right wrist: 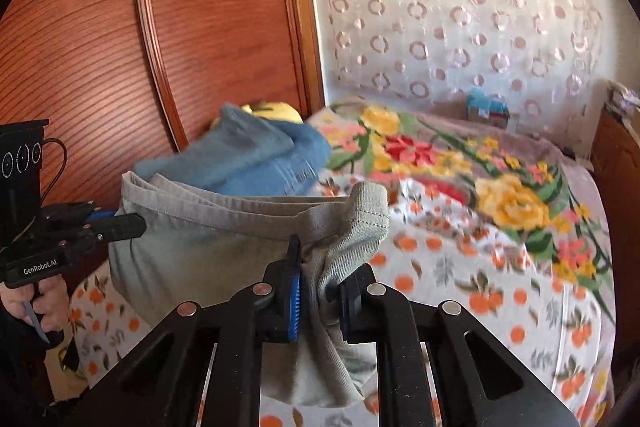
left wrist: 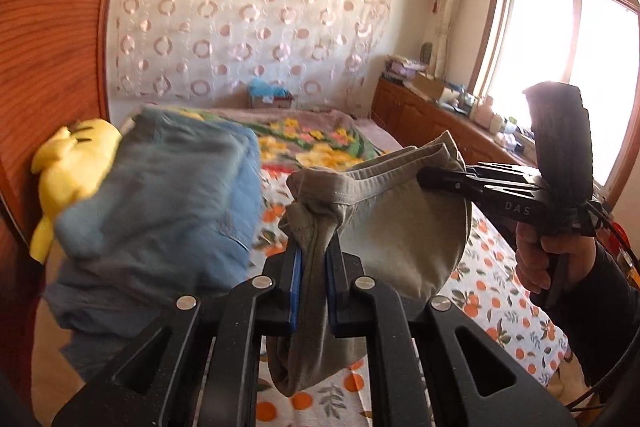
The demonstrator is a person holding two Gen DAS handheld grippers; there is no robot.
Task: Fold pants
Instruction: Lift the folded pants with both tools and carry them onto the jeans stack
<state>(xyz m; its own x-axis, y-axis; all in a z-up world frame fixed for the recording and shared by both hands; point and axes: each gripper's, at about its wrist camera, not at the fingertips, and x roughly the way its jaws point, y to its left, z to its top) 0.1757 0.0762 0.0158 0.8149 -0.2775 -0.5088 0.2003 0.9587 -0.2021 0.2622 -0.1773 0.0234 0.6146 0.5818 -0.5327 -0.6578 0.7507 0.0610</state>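
Note:
Grey-green pants (left wrist: 400,227) hang in the air above the bed, held at the waistband by both grippers. My left gripper (left wrist: 314,259) is shut on one bunched end of the waistband; it also shows in the right wrist view (right wrist: 128,223) at the left. My right gripper (right wrist: 320,287) is shut on the other end of the pants (right wrist: 208,251); in the left wrist view it (left wrist: 424,175) comes in from the right, gripping the waistband edge. The cloth sags between them and its lower part is hidden behind the gripper bodies.
A folded blue garment pile (left wrist: 160,195) and a yellow plush toy (left wrist: 68,167) lie at the bed's left by a wooden wardrobe (right wrist: 120,27). The bed has an orange-print sheet (right wrist: 500,307) and a floral blanket (right wrist: 460,155). A wooden cabinet (left wrist: 420,115) stands under the window.

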